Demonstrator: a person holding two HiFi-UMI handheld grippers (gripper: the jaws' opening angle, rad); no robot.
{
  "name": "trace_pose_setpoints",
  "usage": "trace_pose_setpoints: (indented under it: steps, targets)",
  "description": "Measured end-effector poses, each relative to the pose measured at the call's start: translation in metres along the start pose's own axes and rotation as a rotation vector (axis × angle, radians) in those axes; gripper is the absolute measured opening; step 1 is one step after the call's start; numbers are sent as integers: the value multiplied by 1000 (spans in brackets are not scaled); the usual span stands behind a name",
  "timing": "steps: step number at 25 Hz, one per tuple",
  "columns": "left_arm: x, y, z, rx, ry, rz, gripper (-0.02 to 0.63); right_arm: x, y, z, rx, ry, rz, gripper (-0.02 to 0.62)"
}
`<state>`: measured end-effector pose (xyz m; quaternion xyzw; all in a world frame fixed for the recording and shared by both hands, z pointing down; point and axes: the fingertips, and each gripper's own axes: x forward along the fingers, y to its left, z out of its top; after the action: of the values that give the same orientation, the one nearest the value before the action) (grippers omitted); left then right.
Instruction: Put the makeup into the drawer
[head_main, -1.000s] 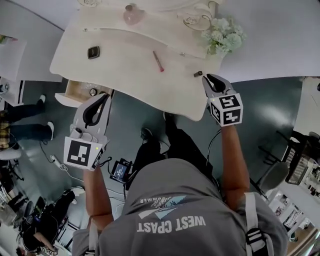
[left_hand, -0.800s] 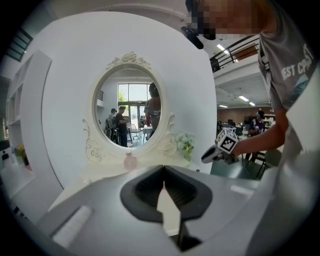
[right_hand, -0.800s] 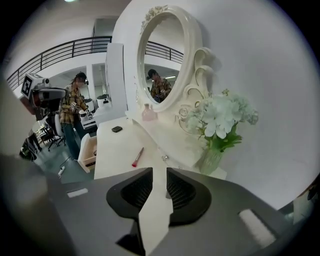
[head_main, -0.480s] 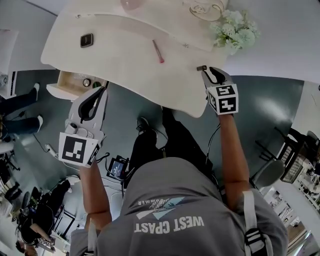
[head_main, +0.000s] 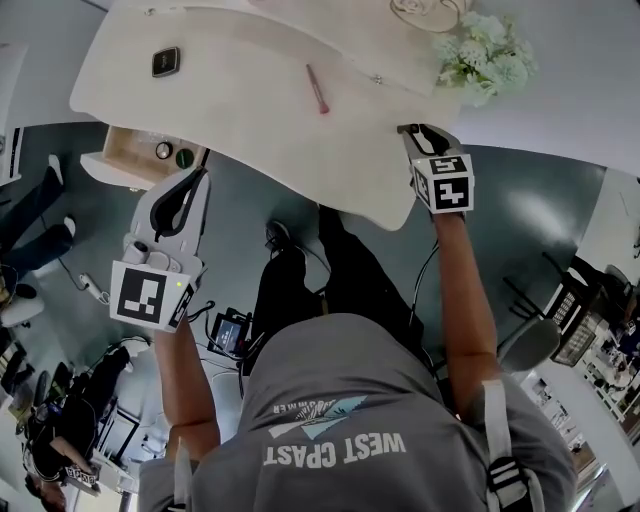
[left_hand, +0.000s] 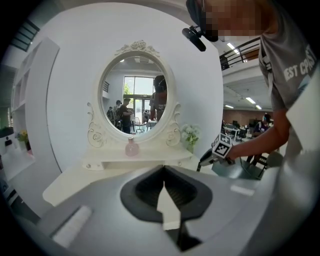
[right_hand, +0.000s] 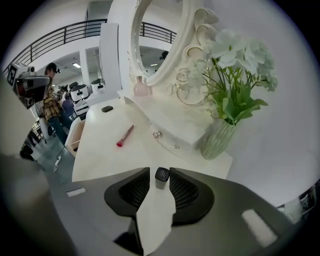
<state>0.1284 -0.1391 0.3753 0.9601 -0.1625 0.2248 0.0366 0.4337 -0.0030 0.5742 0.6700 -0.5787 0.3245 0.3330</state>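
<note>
A small black-capped makeup tube stands on the white vanity top near its right front edge. My right gripper points down at it. Its jaws have just been opening and stand open on either side of the tube without pressing it. The head view shows this gripper at the tube. A pink lip pencil and a black compact lie further left. The wooden drawer is pulled out at the left with small items inside. My left gripper hangs shut and empty in front of it.
A vase of white flowers stands right of the tube, with a small raised drawer unit behind. An oval mirror and a pink bottle are at the back. People stand on the floor to the left.
Both grippers have come lower. The right one has settled over the small tube at the table's edge, and its jaws have spread around it. The left stays shut.
</note>
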Motion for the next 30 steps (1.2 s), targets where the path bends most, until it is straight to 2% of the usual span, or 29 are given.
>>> trace_pose_setpoints:
  steps: [7,14,21,30]
  targets:
    - [-7,9,-13,-22,-4,30,3,7,-1,-3,-5,26,-30,92]
    - [-29,25,-26,-46,-21,83,3,-1,23,21,-49,-4,1,89]
    - [-69,50,-44,-81,-31,176,3,-5,80,74,-130,-84,82,89]
    - [-133,88,-74,-133,-50,319,3,3,185,139,-252,-158,224,89]
